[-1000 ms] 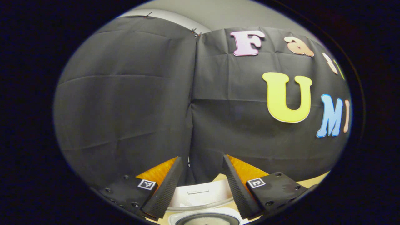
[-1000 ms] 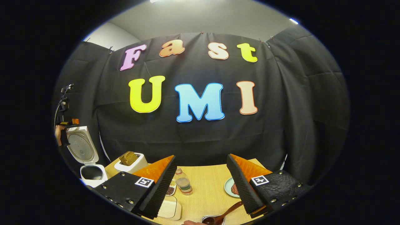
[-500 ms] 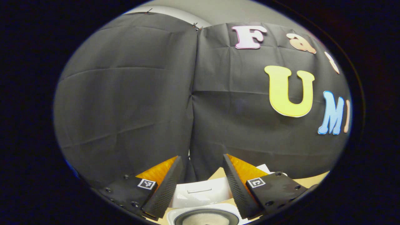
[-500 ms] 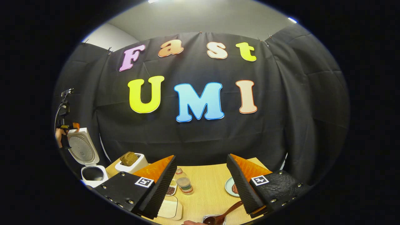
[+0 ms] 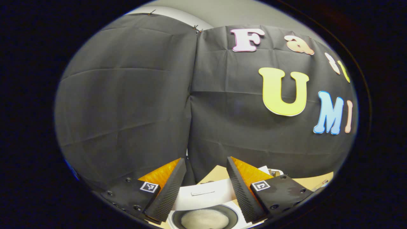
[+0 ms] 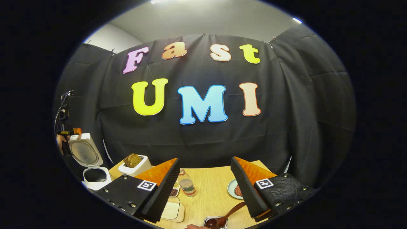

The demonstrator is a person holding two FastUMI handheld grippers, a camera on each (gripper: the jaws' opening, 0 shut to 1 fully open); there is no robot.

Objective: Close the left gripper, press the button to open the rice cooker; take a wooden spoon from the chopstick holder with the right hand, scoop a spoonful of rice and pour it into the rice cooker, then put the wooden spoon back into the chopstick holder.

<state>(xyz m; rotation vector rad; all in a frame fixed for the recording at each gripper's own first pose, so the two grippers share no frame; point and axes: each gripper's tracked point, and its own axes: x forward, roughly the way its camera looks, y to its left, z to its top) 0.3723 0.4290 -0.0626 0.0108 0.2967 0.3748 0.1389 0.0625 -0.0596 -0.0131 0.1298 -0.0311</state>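
Observation:
In the left gripper view my left gripper [image 5: 205,160] stands open above the white rice cooker, whose raised lid [image 5: 203,193] shows between the fingers. Below it the dark inner pot [image 5: 203,218] holds something pale. The right gripper view has the rice cooker [image 6: 95,176] at far left with its lid [image 6: 84,152] up, and the left gripper [image 6: 74,131], held by a hand, by the lid's top. My right gripper [image 6: 205,160] is open and holds nothing. A wooden spoon [image 6: 227,215] rests in a metal holder [image 6: 208,218] just below its right finger.
On the wooden table [image 6: 213,178] stand a white toaster with bread [image 6: 135,163], a small jar [image 6: 188,187], a dish of beans [image 6: 174,191], a pale shallow tray [image 6: 173,210] and a plate with food [image 6: 234,190]. Black cloth walls the booth behind.
The left gripper view has tipped downward, so more of the cooker's pot shows. In the right gripper view the left gripper has sunk slightly by the lid. My right gripper has barely moved.

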